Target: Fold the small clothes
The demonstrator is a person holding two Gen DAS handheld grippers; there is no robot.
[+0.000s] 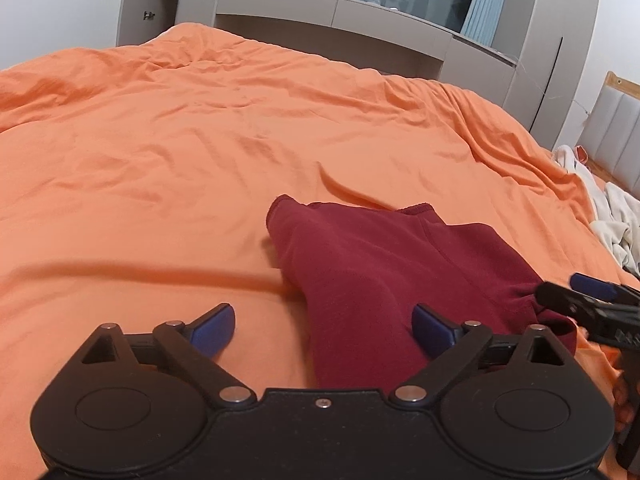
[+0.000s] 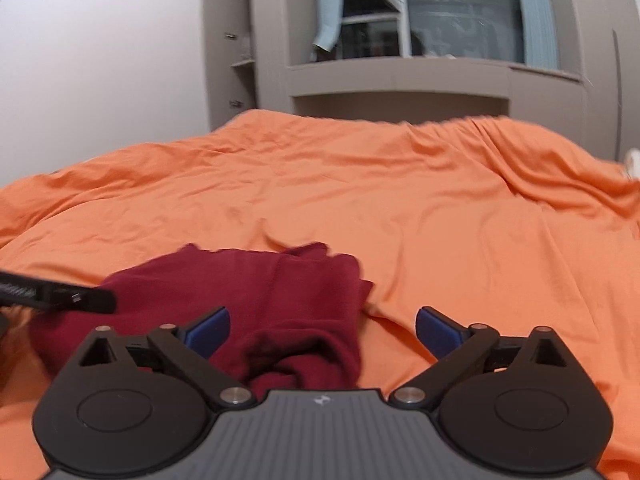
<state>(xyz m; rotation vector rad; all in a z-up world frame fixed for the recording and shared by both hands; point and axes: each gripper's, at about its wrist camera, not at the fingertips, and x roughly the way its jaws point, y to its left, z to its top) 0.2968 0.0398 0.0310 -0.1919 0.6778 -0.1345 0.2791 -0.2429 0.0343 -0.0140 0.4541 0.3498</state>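
Note:
A small dark red garment (image 1: pixel 380 272) lies crumpled on the orange bedsheet (image 1: pixel 160 160). My left gripper (image 1: pixel 323 330) is open, its blue pads wide apart just above the garment's near edge, holding nothing. In the right wrist view the same garment (image 2: pixel 280 304) lies bunched in front of my right gripper (image 2: pixel 323 330), which is open and empty over the garment's near right part. The right gripper's fingers (image 1: pixel 592 296) show at the right edge of the left wrist view, at the garment's right side. The left gripper's black finger (image 2: pixel 60 294) enters the right wrist view from the left.
The orange sheet (image 2: pixel 440 208) covers the whole bed, wrinkled. A pile of white clothes (image 1: pixel 616 216) lies at the bed's right edge near a padded headboard (image 1: pixel 620 132). Grey cabinets and a dark window (image 2: pixel 440 20) stand beyond the far edge.

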